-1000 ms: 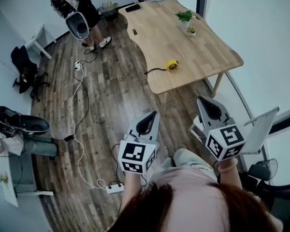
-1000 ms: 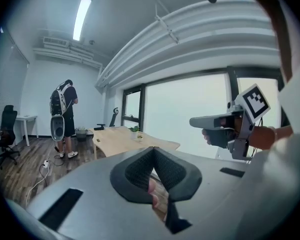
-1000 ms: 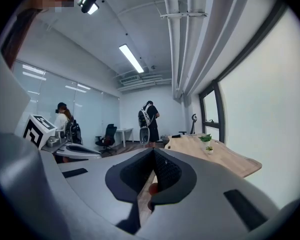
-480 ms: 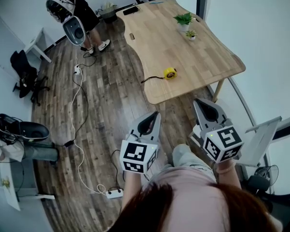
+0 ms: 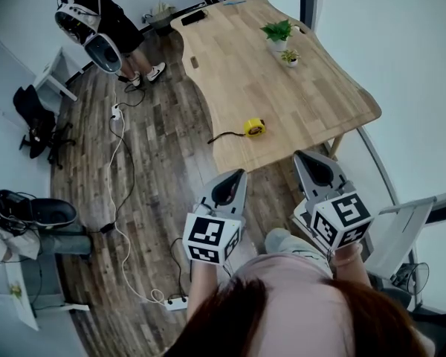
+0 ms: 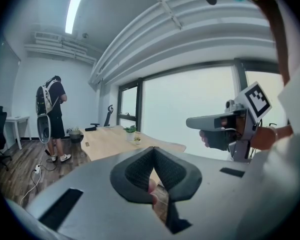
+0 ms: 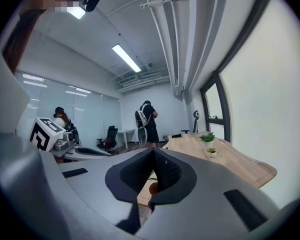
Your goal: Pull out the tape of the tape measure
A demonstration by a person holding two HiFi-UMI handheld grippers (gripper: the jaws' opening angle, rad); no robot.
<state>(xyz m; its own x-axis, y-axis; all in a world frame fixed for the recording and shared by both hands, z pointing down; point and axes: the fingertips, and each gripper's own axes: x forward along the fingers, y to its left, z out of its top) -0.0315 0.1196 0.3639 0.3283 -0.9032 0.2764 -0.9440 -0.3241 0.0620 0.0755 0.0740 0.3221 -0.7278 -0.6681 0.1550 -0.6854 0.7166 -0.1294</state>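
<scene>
A yellow tape measure (image 5: pixel 254 127) lies near the front edge of the wooden table (image 5: pixel 297 88), its black strap (image 5: pixel 223 135) trailing left toward the table's edge. My left gripper (image 5: pixel 236 175) and right gripper (image 5: pixel 306 157) hover side by side above the floor, just short of the table's near edge. Both are shut with nothing between the pads. In the left gripper view the left gripper (image 6: pixel 153 150) points at the table (image 6: pixel 110 140), and the right gripper's body (image 6: pixel 225 126) shows at the right. In the right gripper view the right gripper (image 7: pixel 153 151) faces the same table (image 7: pixel 230 161).
Two small potted plants (image 5: pixel 281 33) stand at the table's far side. A person with a backpack (image 5: pixel 97 21) stands on the wooden floor beyond the table's left end. A white cable and power strips (image 5: pixel 119 162) run across the floor at left. A folded stand (image 5: pixel 401 229) is at right.
Both grippers have moved forward toward the table, staying shut; the table and tape measure now appear nearer in the head view.
</scene>
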